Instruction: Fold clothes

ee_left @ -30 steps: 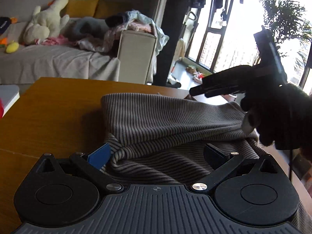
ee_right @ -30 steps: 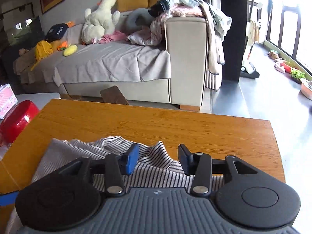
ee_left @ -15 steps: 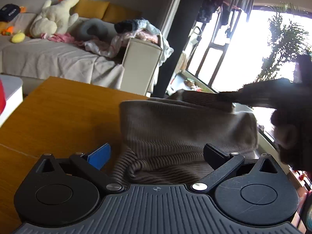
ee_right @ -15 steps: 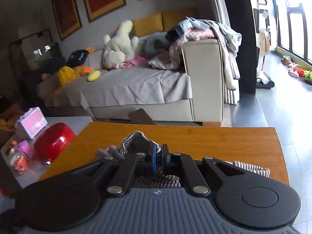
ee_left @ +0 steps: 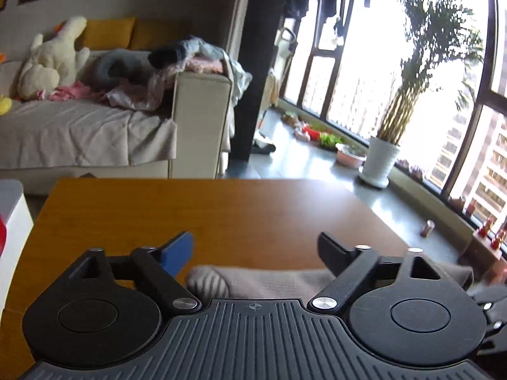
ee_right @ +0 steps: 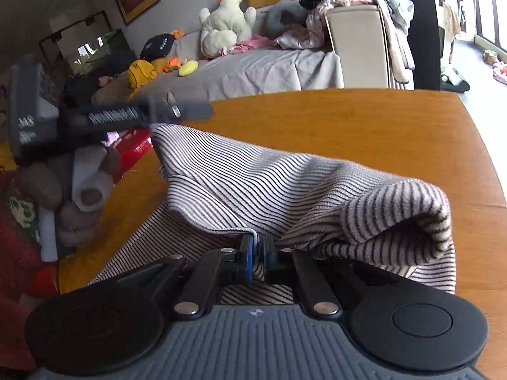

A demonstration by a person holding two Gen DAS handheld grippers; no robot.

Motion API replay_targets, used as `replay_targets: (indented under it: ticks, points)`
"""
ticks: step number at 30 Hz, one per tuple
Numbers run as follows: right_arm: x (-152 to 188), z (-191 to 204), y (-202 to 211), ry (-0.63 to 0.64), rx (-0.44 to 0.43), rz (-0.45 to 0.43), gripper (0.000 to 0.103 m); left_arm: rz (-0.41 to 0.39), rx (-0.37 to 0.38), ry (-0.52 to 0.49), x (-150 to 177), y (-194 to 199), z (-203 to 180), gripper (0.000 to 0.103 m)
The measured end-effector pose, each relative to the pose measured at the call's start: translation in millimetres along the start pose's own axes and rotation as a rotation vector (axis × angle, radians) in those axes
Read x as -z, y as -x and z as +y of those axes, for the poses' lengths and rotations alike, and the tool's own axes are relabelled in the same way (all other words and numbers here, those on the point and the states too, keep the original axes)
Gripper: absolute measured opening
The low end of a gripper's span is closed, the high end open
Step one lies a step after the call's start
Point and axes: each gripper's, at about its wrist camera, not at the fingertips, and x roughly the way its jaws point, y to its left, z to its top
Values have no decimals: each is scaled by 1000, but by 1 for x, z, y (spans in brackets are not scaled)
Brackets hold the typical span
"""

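A grey-and-black striped garment (ee_right: 285, 190) lies bunched on the wooden table (ee_right: 364, 126). My right gripper (ee_right: 257, 258) is shut on a fold of its edge and holds that part up off the table. My left gripper (ee_left: 255, 250) is open and empty; the garment (ee_left: 263, 280) shows as a low roll just under and behind its fingers. In the right wrist view the left gripper (ee_right: 177, 112) hovers at the garment's far left corner, blurred.
A sofa (ee_left: 95, 133) with plush toys and piled clothes stands beyond the table. A red bowl (ee_right: 134, 148) and small items sit at the table's left. A potted plant (ee_left: 380, 161) stands by the windows on the right.
My right gripper has shut on the striped garment and pulled it toward me and up. My left gripper has stayed open and risen, so the cloth now sits low under it.
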Motion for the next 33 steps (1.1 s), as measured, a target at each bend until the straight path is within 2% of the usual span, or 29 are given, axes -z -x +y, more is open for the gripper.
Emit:
replay_targets:
  ticks: [1,2,3,4,5,9,10,11,13,16,18,21,23,25,26,28,29,30,33]
  points:
    - [-3,1,13,8,0,-49,13,23,-7,-6,6,-1,0,68]
    - [-7,0,26,18,21,-98,33,45,-13,-13,11,-2,0,68]
    - [-10,-1,36,29,61,-143,57,69,-14,-20,17,-2,0,68]
    - [-11,-4,43,36,105,-175,64,93,-15,-28,23,-2,0,68]
    - [-10,-9,45,32,140,-177,65,123,-18,-43,30,-3,1,68]
    - [14,-46,24,-73,307,-25,65,177,-31,-107,48,7,4,72]
    - [23,-56,22,-119,308,-8,67,183,-28,-106,50,13,7,75]
    - [31,-65,21,-167,306,1,75,187,-25,-99,50,17,10,77]
    - [35,-74,30,-242,281,-35,76,176,-19,-66,45,26,17,79]
    - [33,-68,46,-214,297,-117,79,143,0,28,31,38,31,93]
    - [29,-61,52,-187,278,-145,82,135,27,119,20,36,42,96]
    - [25,-56,43,-206,216,-132,82,165,57,202,13,16,49,95]
    - [27,-54,28,-214,216,-97,82,197,62,226,11,0,49,95]
    - [30,-53,11,-220,230,-58,72,232,54,232,12,-14,49,94]
    - [32,-54,5,-228,219,-56,66,244,56,231,13,-19,50,89]
    - [30,-57,-2,-217,213,-81,62,260,58,213,15,-28,51,75]
    - [26,-58,-7,-207,209,-85,58,259,53,201,15,-31,51,73]
    - [21,-61,-14,-201,206,-88,54,250,44,185,13,-34,52,71]
    - [-12,-72,-43,-174,207,-108,43,210,-2,123,-7,-50,49,56]
